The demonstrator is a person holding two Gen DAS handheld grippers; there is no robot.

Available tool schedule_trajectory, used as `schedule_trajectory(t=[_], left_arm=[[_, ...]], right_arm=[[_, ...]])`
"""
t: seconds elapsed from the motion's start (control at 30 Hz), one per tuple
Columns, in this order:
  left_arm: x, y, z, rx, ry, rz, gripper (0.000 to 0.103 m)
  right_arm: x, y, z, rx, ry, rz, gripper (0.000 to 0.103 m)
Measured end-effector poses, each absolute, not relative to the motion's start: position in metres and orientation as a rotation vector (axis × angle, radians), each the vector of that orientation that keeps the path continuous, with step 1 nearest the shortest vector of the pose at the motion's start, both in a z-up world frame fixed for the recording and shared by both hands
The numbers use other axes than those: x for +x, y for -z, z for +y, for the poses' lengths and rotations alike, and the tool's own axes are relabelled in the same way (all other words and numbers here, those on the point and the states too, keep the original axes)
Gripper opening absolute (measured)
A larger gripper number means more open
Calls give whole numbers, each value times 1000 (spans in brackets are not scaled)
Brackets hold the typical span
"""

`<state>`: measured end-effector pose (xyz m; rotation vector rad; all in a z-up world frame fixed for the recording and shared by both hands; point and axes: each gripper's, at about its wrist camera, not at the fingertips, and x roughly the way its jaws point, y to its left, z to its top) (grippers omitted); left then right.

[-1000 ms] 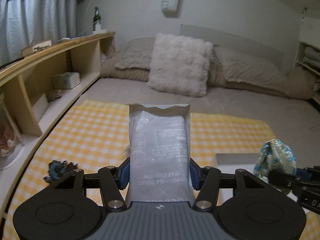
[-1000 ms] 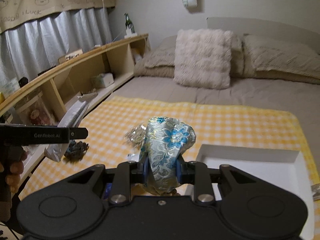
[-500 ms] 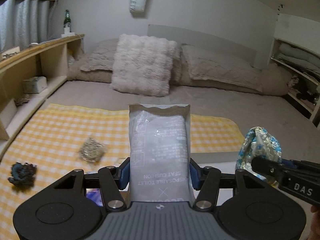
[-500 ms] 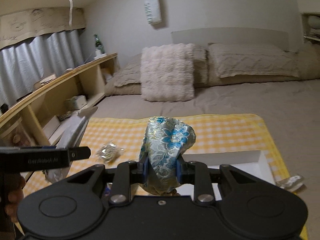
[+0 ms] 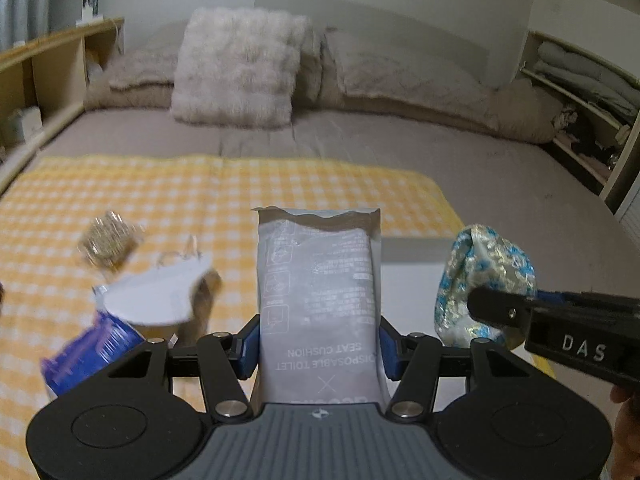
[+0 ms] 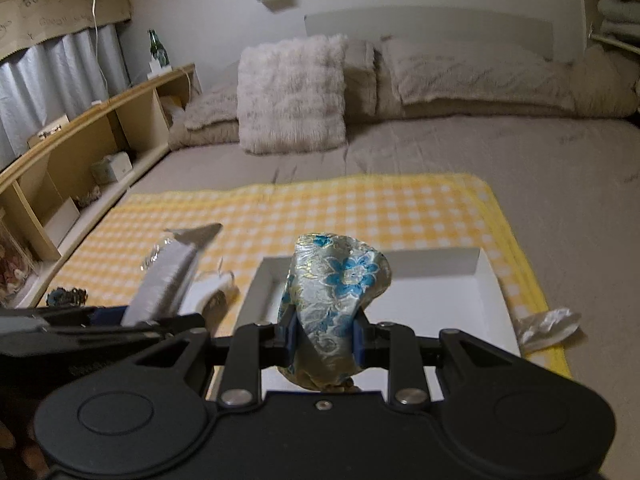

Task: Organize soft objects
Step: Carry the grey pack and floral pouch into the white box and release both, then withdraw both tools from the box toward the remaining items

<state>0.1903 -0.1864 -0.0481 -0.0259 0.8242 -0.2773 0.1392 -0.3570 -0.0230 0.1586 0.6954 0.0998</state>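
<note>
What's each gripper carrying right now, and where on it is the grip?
Left gripper clamps the grey seat cushion packet across its lower part. Right gripper pinches the floral brocade pouch around its lower half, above the white tray.

You hold a flat grey packet (image 5: pixel 318 292) marked "disposable toilet seat cushion" upright in your left gripper (image 5: pixel 318 346). Your right gripper (image 6: pixel 325 340) squeezes a shiny pouch with blue flowers (image 6: pixel 338 296) above the white box (image 6: pixel 486 292). A purple pack (image 5: pixel 86 354), a white pouch (image 5: pixel 154 298) and a gold bundle (image 5: pixel 106 244) lie on the yellow checked blanket (image 5: pixel 200 200).
</note>
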Motion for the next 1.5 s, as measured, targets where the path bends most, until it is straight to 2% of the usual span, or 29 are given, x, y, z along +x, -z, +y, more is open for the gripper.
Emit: schedule_trajectory(t=[0.63,0.7,0.77,1.07,1.1,1.13,1.3,1.5], left_arm=[[208,128,-178,-48,247,968,59],[207,130,-175,-60,238,971,61],[206,130,-173,-72,237,966,67],[202,116,-163,-48,224,947,72],[201,114,-163,-40,222,945,76],[201,113,-162,-32,220,945,77],[196,111,-157,-4,208,950,83],[191,110,-153,13,212,959,88]], right_arm=[[183,95,-334,163,-200,1018,27],[184,100,-333,156,-204,1035,27],[185,103,-334,163,-205,1049,27],[188,104,-334,168,-208,1057,28],[188,105,-334,173,-212,1061,30],[189,106,-335,177,-211,1064,36],[188,106,-336,151,-165,1053,53],[182,102,-342,172,-146,1045,61]])
